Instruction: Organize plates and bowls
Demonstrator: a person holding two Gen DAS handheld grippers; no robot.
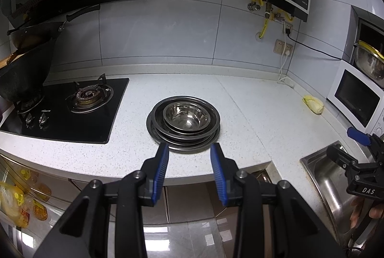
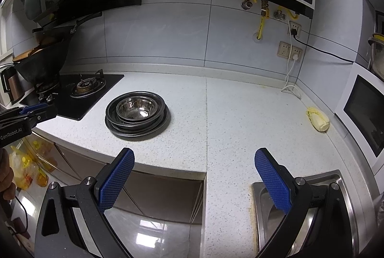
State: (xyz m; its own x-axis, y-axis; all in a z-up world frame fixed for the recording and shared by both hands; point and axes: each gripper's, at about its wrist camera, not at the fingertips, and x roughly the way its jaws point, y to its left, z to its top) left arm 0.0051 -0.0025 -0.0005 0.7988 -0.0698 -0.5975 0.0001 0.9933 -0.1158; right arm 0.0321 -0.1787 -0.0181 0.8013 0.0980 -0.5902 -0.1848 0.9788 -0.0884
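A tiled kitchen is surrounding the speckled desk [image 1: 216, 99]. The stack of plates [image 1: 183, 135] is sitting right of the gas hob [image 1: 72, 109], a steel bowl [image 1: 186, 117] nesting on top. Left gripper [image 1: 190, 150] is hovering just before the stack, jaws apart, empty. Right gripper [image 2: 194, 157], further from the hob, is showing wide, empty jaws.

black grippers, blue ribbed fingers [image 1: 164, 166], silver screws
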